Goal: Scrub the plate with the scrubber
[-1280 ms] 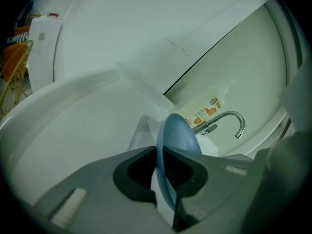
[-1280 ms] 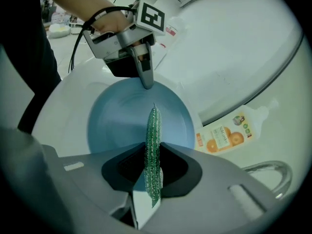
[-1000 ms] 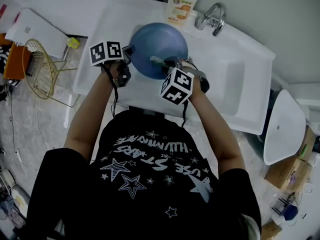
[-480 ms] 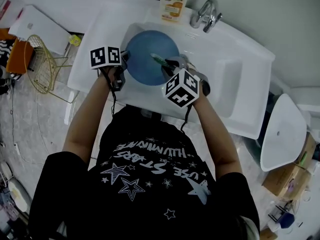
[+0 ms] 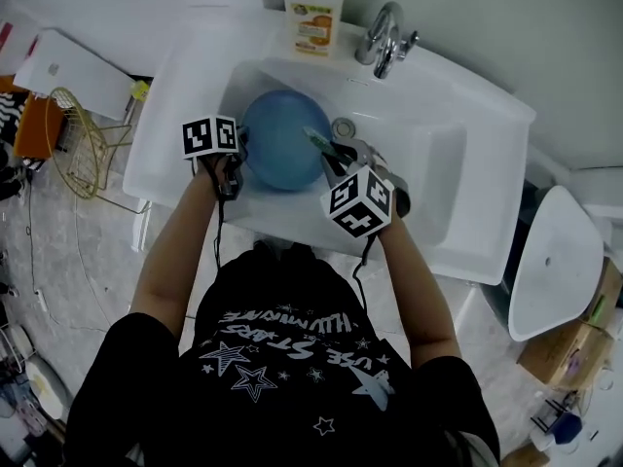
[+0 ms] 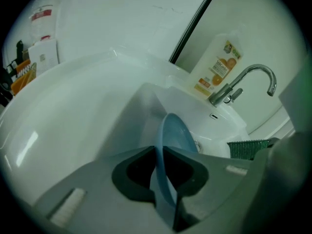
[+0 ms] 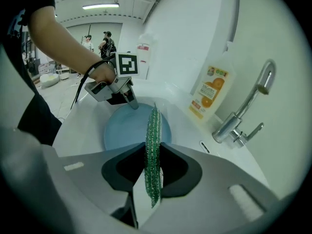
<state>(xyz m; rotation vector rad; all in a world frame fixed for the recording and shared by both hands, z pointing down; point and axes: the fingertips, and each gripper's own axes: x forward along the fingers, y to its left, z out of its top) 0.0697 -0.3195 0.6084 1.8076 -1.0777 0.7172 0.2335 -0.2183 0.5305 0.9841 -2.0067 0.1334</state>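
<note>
plate: blue plate (image 5: 277, 154), low in sink (image 5: 428, 163)
left hand-held gripper (image 6: 161, 174): clamped on plate rim
right hand-held gripper (image 7: 153, 172): clamped on green scrubber (image 7: 154, 140)
change: plate dropped deeper in the basin; scrubber slid to its right edge
meaning: scrubbing likely mid-stroke, not finished

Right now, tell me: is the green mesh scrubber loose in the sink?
No, the green mesh scrubber is clamped in the jaws of the right gripper.

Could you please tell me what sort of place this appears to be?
Probably a dishwashing station, perhaps within a larger workshop hall: a white sink with a chrome tap, a soap bottle behind it, and a wire rack alongside.
</note>
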